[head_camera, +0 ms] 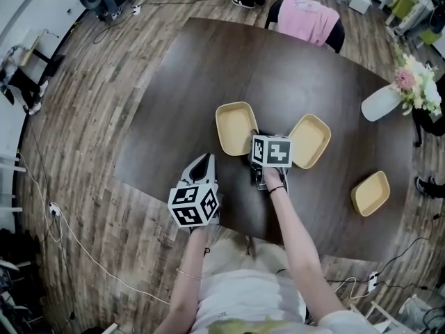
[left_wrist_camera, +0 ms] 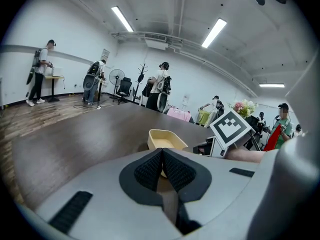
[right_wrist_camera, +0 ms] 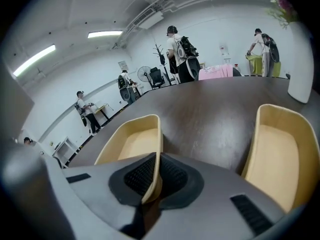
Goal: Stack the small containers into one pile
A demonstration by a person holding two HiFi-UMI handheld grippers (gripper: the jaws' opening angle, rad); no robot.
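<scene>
- The right gripper (right_wrist_camera: 157, 156) is clamped on the near right-hand wall of the first container (right_wrist_camera: 131, 139). The thin beige rim runs up between its black pads (right_wrist_camera: 140, 177).
- In the head view this first container sits at the middle of the frame on the dark table (head_camera: 195, 75), with the right gripper at its lower right corner.
- The left gripper (left_wrist_camera: 162, 151) has its jaws pressed together with nothing between them. It sits lower left of the first container, which shows beyond its tips and apart from them.
- The second container (head_camera: 310, 140) lies just right of the right gripper, tilted in the frame.
- The third container (head_camera: 370, 193) lies at the lower right, well apart from the others.
- Each of the three shows only its own bare beige floor.
</scene>
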